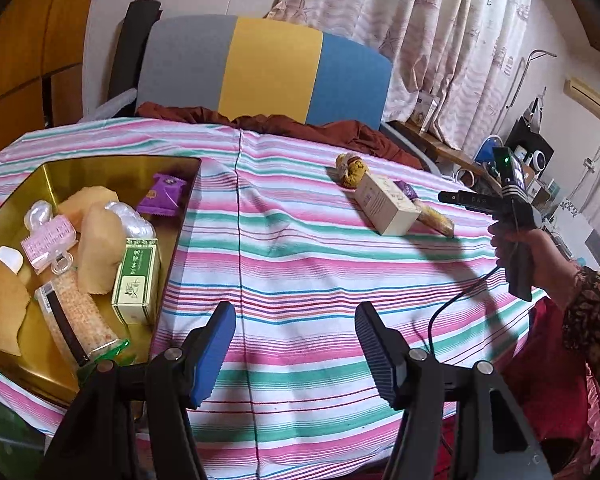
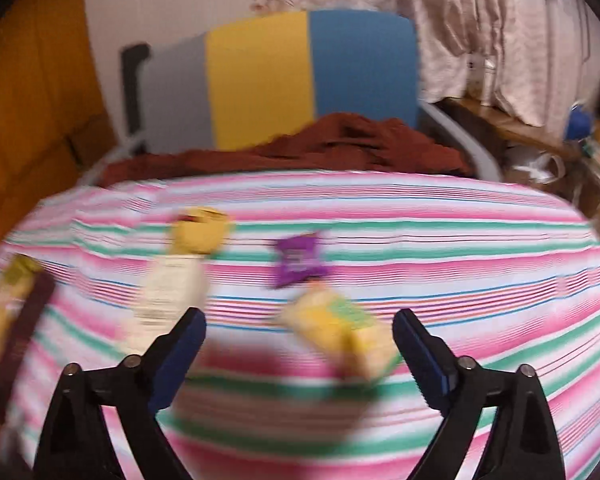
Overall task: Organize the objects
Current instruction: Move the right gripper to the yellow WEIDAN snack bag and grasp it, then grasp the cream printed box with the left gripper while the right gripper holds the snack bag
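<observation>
A gold tin tray (image 1: 100,168) sits at the left of the striped tablecloth (image 1: 300,264). It holds a green-and-white box (image 1: 136,280), a purple packet (image 1: 166,196), a pink clip, a cracker pack and tan paper bags. My left gripper (image 1: 294,312) hangs open over bare cloth beside the tray. Far right lie a cream box (image 1: 384,204), a yellow bundle (image 1: 352,170) and a yellow snack packet (image 1: 436,220). My right gripper (image 2: 299,316) is open wide just above a yellow-green packet (image 2: 336,324), not touching it. A purple packet (image 2: 300,260) lies beyond. The right wrist view is blurred.
A chair with a grey, yellow and blue back (image 1: 268,68) stands behind the table with a rust-red cloth (image 1: 300,124) on its seat. A hand in a floral sleeve (image 1: 592,308) holds the right gripper (image 1: 446,197). Cluttered shelves stand at the far right.
</observation>
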Action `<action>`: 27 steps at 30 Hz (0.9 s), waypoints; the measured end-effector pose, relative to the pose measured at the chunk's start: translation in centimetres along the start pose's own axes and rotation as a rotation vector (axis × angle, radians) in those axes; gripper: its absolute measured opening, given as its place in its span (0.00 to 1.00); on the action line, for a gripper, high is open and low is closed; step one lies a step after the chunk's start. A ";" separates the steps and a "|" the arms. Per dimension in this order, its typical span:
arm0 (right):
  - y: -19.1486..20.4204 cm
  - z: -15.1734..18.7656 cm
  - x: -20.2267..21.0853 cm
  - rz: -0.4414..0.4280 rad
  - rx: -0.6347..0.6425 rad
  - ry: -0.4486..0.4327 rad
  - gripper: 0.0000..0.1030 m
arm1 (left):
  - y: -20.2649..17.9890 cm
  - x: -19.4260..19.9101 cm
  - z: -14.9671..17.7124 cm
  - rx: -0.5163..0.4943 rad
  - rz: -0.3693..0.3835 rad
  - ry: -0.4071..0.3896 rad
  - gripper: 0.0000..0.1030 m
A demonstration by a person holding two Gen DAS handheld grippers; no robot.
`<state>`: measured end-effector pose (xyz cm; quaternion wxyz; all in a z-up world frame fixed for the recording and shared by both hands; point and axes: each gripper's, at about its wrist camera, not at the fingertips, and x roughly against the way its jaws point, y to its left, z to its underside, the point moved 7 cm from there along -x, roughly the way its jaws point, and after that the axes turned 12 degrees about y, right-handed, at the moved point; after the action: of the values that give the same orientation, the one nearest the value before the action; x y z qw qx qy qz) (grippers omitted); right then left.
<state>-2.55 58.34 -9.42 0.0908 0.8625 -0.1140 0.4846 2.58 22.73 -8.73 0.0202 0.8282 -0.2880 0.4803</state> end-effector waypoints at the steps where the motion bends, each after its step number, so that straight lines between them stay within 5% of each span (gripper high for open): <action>1: -0.6 0.0 -0.5 0.003 -0.009 0.005 0.94 | -0.1 -0.2 -0.1 0.000 -0.002 0.007 0.61; 11: -1.0 0.4 -4.1 -0.045 0.050 0.054 0.92 | -2.9 -2.9 -2.0 -0.022 0.048 0.066 0.61; 17: 0.6 1.5 -5.9 -0.046 0.080 0.162 0.53 | -5.9 -5.2 -4.2 -0.059 0.073 0.101 0.61; 23: 1.9 3.3 -5.4 -0.026 0.048 0.276 0.50 | -8.5 -7.6 -7.0 -0.067 0.079 0.141 0.63; 27: 1.5 5.5 -4.0 0.006 -0.055 0.361 0.49 | -11.1 -9.7 -9.4 -0.102 0.052 0.140 0.73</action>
<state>-0.48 55.85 -15.64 0.1319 0.7583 -0.1118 0.6286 -2.90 39.34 -8.81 0.0698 0.7828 -0.3312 0.5222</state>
